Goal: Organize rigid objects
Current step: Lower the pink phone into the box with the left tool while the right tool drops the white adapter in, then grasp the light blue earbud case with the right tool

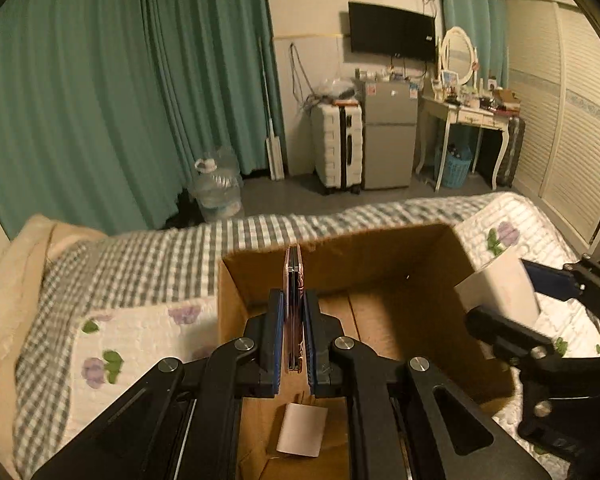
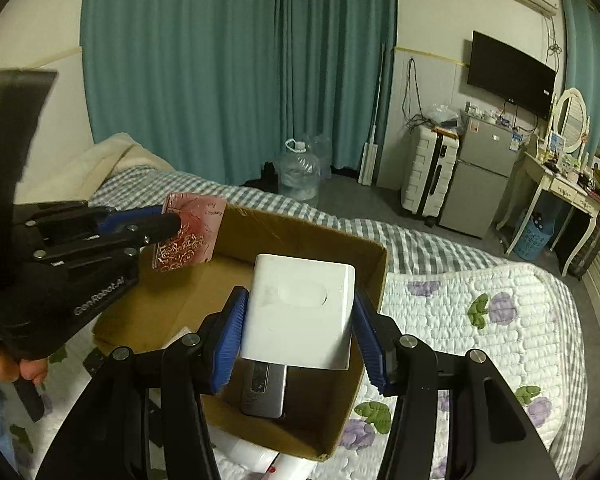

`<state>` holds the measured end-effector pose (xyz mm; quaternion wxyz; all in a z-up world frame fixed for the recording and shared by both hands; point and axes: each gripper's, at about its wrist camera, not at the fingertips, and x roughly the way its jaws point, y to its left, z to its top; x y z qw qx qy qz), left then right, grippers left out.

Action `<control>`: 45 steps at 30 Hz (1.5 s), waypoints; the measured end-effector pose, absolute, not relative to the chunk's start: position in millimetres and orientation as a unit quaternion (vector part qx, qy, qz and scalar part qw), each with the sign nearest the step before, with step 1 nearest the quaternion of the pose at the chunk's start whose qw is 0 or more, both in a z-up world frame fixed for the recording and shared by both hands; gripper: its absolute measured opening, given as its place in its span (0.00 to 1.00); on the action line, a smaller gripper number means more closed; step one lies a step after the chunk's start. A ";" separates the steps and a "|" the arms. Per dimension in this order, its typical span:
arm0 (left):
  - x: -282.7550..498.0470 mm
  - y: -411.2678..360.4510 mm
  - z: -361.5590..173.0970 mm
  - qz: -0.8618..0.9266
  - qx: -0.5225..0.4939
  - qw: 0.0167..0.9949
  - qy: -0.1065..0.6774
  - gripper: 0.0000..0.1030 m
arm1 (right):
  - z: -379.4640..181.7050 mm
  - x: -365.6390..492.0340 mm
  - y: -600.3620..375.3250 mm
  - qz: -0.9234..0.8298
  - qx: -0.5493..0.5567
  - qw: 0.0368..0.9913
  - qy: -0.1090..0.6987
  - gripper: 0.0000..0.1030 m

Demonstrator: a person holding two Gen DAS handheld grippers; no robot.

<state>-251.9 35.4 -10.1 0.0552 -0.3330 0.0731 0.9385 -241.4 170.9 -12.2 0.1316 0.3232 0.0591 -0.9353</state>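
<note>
An open cardboard box [image 1: 380, 248] [image 2: 364, 276] sits on the bed. My left gripper [image 1: 293, 300] is shut on a thin pink case with a rose pattern [image 1: 293, 280] [image 2: 190, 232], held edge-on above the box's left part. My right gripper [image 2: 300, 316] is shut on a white rounded box [image 2: 300, 316] [image 1: 500, 292] and holds it over the box's right side. A grey flat device [image 2: 264, 392] and a small white card [image 1: 302, 428] lie inside the box.
The bed has a floral quilt [image 2: 480, 320] and a checked blanket [image 1: 140, 264]. White items [image 2: 256, 456] lie by the box's near edge. Beyond the bed are a water jug [image 1: 216, 192], a white suitcase [image 1: 338, 144], a small fridge [image 1: 388, 136] and a dressing table [image 1: 468, 116].
</note>
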 end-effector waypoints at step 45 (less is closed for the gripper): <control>-128.0 -27.0 23.5 0.957 -0.289 -0.019 0.026 0.71 | 9.9 -153.9 164.4 -0.942 0.300 0.085 0.122 0.93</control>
